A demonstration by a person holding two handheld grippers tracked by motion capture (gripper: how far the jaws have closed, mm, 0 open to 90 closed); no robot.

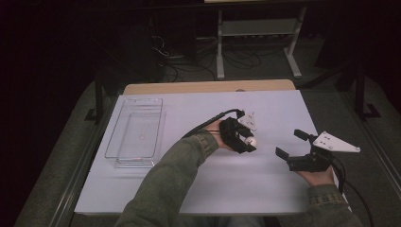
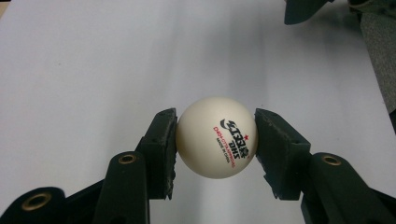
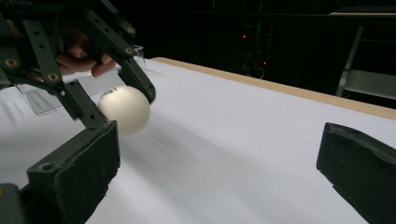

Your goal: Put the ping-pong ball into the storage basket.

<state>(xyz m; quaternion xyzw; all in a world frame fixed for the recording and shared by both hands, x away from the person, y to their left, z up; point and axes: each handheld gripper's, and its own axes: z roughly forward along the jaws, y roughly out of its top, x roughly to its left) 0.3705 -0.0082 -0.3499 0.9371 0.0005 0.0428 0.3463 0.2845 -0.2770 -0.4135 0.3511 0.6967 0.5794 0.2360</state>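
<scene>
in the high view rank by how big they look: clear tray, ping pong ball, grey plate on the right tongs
1. clear tray, by far the largest
2. grey plate on the right tongs
3. ping pong ball, smallest, held in the left tongs

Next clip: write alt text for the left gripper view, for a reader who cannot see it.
A white table tennis ball with black and red printing is clamped between the left gripper's two black fingers, above a white tabletop. Part of the right gripper shows at the top edge.
</scene>
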